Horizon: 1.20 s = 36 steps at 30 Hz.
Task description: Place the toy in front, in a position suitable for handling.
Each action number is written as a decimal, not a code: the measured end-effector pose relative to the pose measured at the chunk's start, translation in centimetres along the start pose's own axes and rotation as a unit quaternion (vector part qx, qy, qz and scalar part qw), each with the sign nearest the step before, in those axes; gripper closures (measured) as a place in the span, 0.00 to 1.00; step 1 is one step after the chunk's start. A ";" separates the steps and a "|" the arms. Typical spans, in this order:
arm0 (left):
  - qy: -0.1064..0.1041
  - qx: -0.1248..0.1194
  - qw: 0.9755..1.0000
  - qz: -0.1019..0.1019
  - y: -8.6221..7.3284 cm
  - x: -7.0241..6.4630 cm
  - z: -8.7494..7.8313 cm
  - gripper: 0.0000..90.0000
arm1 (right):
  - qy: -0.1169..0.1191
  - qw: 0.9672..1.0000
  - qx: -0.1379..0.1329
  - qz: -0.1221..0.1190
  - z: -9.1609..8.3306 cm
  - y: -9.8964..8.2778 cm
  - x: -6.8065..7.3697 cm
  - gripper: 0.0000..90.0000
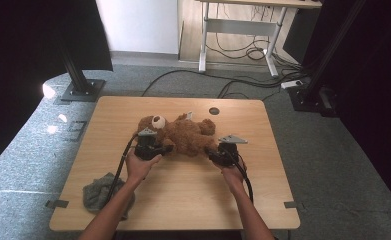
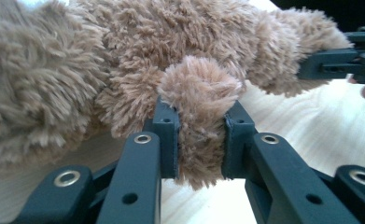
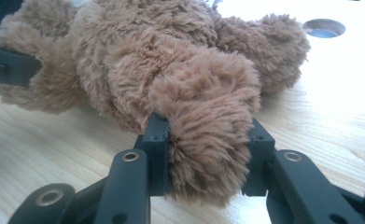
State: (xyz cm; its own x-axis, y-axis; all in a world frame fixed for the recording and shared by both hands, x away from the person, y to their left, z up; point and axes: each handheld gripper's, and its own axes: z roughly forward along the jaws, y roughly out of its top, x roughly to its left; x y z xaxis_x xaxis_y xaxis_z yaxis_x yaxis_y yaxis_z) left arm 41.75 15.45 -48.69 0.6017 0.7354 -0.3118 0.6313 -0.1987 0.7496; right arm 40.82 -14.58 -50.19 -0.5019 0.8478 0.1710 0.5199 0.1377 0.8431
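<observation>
A brown plush teddy bear (image 1: 183,132) lies on the wooden table (image 1: 183,200), head toward the left. My left gripper (image 1: 165,148) is shut on the bear's near arm; in the left gripper view the pads of the left gripper (image 2: 201,140) squeeze that furry arm (image 2: 199,88). My right gripper (image 1: 210,152) is shut on the bear's near leg, and the right gripper view has the right gripper (image 3: 208,149) pressing into the thick leg (image 3: 208,107). Each gripper view also catches the other gripper's black jaw at its edge.
A crumpled grey cloth (image 1: 100,192) lies at the table's front left corner. A round cable hole (image 1: 213,110) sits behind the bear. Beyond the table are black stand bases (image 1: 82,91), floor cables (image 1: 243,82) and a white desk frame (image 1: 238,30).
</observation>
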 end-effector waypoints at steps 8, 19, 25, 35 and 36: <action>-0.025 0.004 1.000 0.009 -1.0 -1.4 -0.5 0.80 | 0.006 1.000 -0.006 0.002 -1.4 -0.9 -0.6 0.72; -0.050 0.011 0.999 0.017 -2.9 -3.4 -0.9 0.80 | 0.014 1.000 -0.012 -0.006 -4.2 -2.9 -0.7 0.72; -0.061 0.012 0.998 0.021 -3.4 -4.4 -1.0 0.80 | 0.012 1.000 -0.018 -0.006 -5.8 -4.0 -0.4 0.72; -0.067 0.011 0.997 0.027 -4.1 -5.4 -1.3 0.79 | 0.014 1.000 -0.021 0.001 -7.0 -4.9 -0.3 0.71; -0.065 0.009 0.997 0.028 -4.0 -5.4 -1.4 0.78 | 0.013 1.000 -0.021 0.001 -7.0 -4.9 -0.3 0.71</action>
State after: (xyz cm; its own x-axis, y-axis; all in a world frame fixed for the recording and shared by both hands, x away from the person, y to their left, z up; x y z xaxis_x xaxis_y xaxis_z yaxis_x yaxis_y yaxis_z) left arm 35.28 13.14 -49.23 0.6935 0.6326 -0.3448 0.6036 -0.2489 0.7575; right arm 33.62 -19.11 -50.77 -0.5189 0.8342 0.1864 0.4920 0.1132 0.8632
